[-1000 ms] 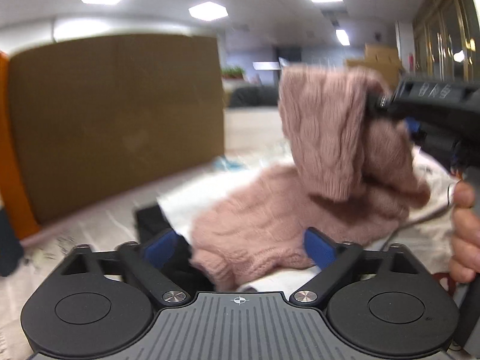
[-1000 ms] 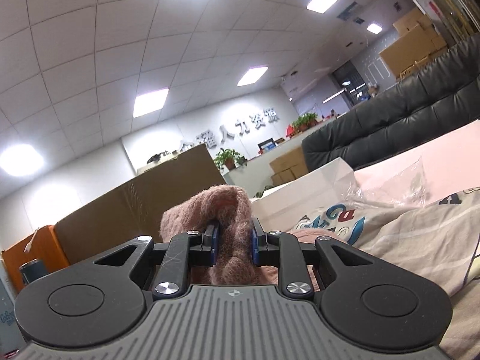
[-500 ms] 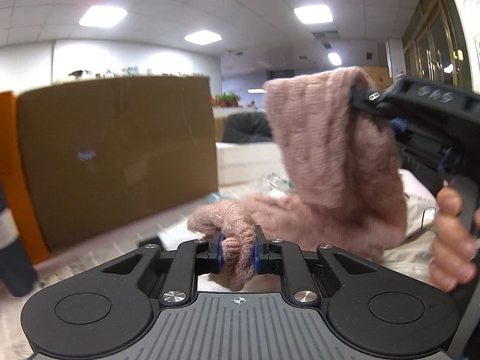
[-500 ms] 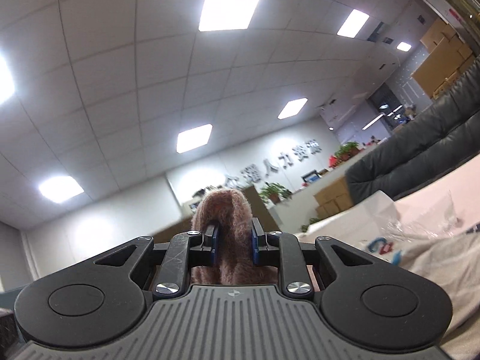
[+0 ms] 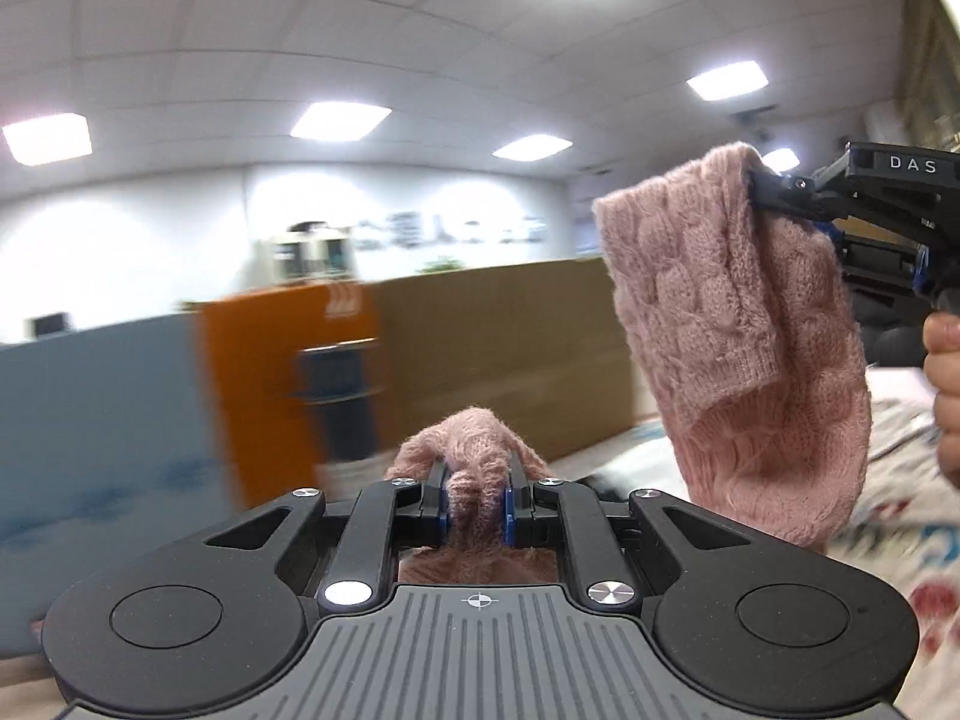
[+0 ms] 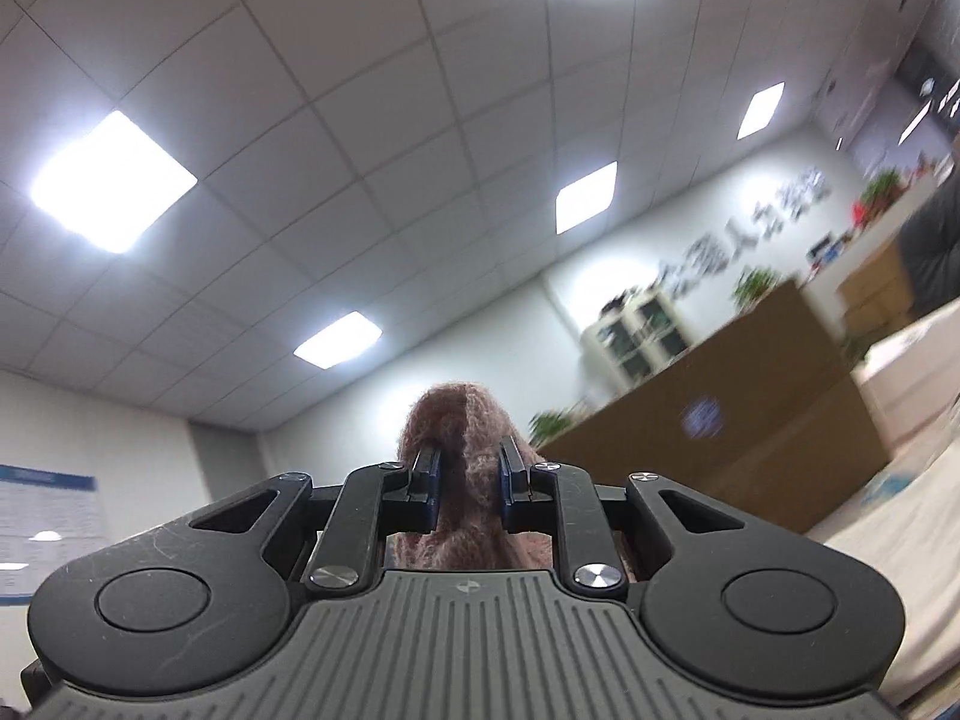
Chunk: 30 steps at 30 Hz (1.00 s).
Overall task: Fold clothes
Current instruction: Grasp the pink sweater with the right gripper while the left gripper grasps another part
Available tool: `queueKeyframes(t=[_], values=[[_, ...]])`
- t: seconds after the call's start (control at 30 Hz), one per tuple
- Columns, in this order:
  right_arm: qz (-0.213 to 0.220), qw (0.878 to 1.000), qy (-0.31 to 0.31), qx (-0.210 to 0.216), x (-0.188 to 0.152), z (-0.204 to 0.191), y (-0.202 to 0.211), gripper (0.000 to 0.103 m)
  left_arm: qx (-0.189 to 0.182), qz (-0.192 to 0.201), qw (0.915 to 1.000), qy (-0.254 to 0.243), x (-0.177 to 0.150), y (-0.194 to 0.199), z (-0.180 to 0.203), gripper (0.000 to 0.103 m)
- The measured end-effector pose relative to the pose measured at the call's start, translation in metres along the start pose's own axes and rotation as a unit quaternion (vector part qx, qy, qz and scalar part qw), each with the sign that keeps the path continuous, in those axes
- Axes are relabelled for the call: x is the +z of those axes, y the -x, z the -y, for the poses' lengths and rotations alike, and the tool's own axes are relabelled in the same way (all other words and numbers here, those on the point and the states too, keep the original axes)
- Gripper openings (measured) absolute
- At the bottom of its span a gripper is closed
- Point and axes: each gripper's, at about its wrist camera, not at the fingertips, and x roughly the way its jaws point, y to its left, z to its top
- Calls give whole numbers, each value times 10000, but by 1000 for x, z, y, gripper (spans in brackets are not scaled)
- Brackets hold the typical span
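A pink cable-knit sweater [image 5: 738, 336] hangs in the air between both grippers. My left gripper [image 5: 477, 495] is shut on a bunched edge of it, lifted well above the bed. My right gripper [image 6: 468, 480] is shut on another part of the pink sweater [image 6: 462, 420]; in the left wrist view the right gripper [image 5: 774, 192] sits at the upper right, held by a hand, with the knit draping down from it. The rest of the sweater below the grippers is hidden.
A printed bedsheet [image 5: 900, 480] lies at the lower right. A brown cardboard panel [image 5: 504, 348], an orange cabinet [image 5: 282, 372] and a blue partition [image 5: 96, 420] stand behind. The right wrist view shows mostly ceiling and the brown panel [image 6: 750, 408].
My left gripper has shut on the sweater's edge and lifted it. Both grippers have risen and tilted upward, carrying the sweater off the bed.
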Motion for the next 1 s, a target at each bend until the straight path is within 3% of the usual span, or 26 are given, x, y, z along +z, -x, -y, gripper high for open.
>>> queueKeyframes(t=[0.13,0.27,0.43,0.53,0.7,0.77,0.8,0.83,0.87,0.9,0.93,1.0], values=[[-589,9974,-253,335,-33,-31,-28,16,821,-214,9959,-298,-6,56,-36,14],[-1250,9902,-357,512,-68,-58,-55,16,1508,-586,9852,-574,-10,101,-65,14],[-1915,9810,-199,242,-104,-60,-81,16,1857,-979,9777,-48,-36,117,-95,16],[-2152,9764,2,-188,-108,-41,-88,16,1814,-1162,9762,269,-51,108,-100,25],[-2657,9590,599,-780,-121,-1,-81,16,1756,-1213,9767,228,-58,121,-112,63],[-2912,9490,742,-951,-127,6,-78,20,1933,-1243,9732,-4,-52,135,-108,64],[-3028,9441,810,-1026,-130,8,-76,28,2071,-1292,9696,-174,-49,146,-106,65],[-3095,9403,895,-1096,-132,8,-74,46,2208,-1339,9655,-344,-45,157,-103,66],[-3112,9382,976,-1158,-132,8,-73,56,2408,-1409,9586,-563,-42,169,-100,68],[-3127,9361,1064,-1212,-131,7,-72,74,2679,-1503,9480,-838,-37,183,-95,69],[-3137,9338,1169,-1258,-130,6,-71,81,2951,-1585,9356,-1112,-33,197,-92,74],[-3148,9288,1443,-1316,-129,2,-67,85,3502,-1773,9048,-1651,-23,225,-87,81]])
